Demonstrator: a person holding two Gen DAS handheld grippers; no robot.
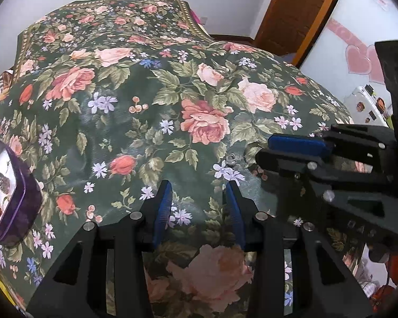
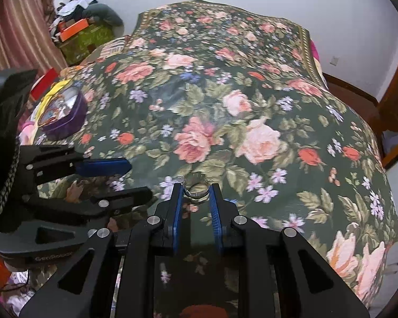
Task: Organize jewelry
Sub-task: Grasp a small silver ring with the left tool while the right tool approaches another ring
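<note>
Silver ring [image 2: 196, 188] with a small clear stone sits between the right gripper [image 2: 196, 189] fingertips, low over the floral bedspread [image 2: 252, 100]. Blue pads [image 2: 214, 212] sit on either side of the band, apparently touching it, so jaws look clenched on the ring. In the left wrist view the ring [image 1: 231, 159] shows as a small shiny bit just left of the right gripper [image 1: 262, 149] tips, at or just above the cloth; contact with the cloth can't be told.

Left gripper [image 1: 199, 196] hovers over the bedspread [image 1: 146, 92] just beside the right one, jaws released, wide gap between the blue pads [image 1: 163, 212], nothing between them. From the right wrist view the left gripper [image 2: 138, 177] comes in from the left, its fingers apart, one blue pad facing up.

Purple jewelry tin [image 1: 16, 201] lies open at the left edge of the bed, well apart from the ring; pale inside with some metallic and reddish-gold pieces, too blurred to name. Same tin [image 2: 66, 116] sits far left in the right wrist view, next to yellow and red items [image 2: 50, 84].

Bedspread is dark green with pink roses and small lilac flowers. Wooden door [image 1: 299, 8] stands beyond the bed to the right, striped curtain [image 2: 18, 26] to the left, clutter pile [image 2: 82, 18] in the corner.
</note>
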